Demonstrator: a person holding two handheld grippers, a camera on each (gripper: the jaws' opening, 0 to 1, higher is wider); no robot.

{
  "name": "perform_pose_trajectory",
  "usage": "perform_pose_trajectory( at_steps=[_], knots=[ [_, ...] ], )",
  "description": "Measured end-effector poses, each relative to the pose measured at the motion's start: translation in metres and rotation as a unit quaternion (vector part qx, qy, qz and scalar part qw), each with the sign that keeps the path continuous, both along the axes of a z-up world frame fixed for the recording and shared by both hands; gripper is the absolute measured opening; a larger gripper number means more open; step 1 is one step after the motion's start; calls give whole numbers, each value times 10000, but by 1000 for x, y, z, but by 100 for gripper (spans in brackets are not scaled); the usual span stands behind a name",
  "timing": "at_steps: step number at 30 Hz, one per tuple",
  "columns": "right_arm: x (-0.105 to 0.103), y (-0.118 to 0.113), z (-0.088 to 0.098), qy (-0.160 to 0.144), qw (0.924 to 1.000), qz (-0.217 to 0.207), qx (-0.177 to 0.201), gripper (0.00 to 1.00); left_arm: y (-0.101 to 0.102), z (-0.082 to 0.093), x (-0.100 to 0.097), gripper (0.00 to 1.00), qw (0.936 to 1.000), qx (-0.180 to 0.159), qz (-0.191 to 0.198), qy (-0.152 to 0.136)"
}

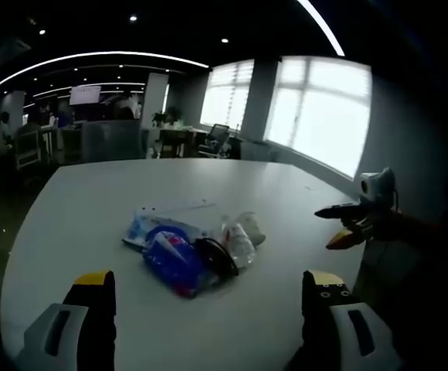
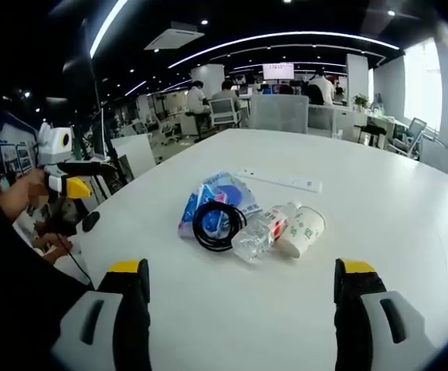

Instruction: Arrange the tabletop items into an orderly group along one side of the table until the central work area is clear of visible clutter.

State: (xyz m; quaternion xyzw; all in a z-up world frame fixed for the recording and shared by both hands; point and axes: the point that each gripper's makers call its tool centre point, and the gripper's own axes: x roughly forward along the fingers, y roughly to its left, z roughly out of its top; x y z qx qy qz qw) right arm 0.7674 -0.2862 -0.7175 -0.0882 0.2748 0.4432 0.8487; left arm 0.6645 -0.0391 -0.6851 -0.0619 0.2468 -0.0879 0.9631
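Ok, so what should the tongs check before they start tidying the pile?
1. Left tongs open and empty: ok.
2. Right tongs open and empty: ok.
3. Paper cup upright: not ok, it lies on its side.
4. Black cable coil free to lift: cannot tell, it rests on the blue packet beside the clear plastic bottle.
5. Middle of the white table tidy: not ok, the pile sits there.

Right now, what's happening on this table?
Nothing is picked up yet. A person holds both grippers open over a white table, the left gripper and right gripper empty. In the middle sits a heap: blue packet, black cable coil, clear plastic bottle, paper cup, with a white strip behind it.
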Motion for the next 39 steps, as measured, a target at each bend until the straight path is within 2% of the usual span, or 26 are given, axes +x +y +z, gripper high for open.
perform_pose_trajectory(
  at_steps=[12,31,34,39],
  knots=[
    [4,12,1,-33,9998,179,34,90,0,1,-2,100,10000,10,-38,-22],
    [2,52,-9,-16,9957,923,20,75,-1,-1,-9,99,10000,54,20,-5],
    [2,57,-13,-31,9942,1072,-43,74,-1,-4,-10,99,9999,90,45,27],
    [2,64,-22,20,9916,1289,-120,67,-2,-5,-9,99,10000,71,21,14]
  ],
)
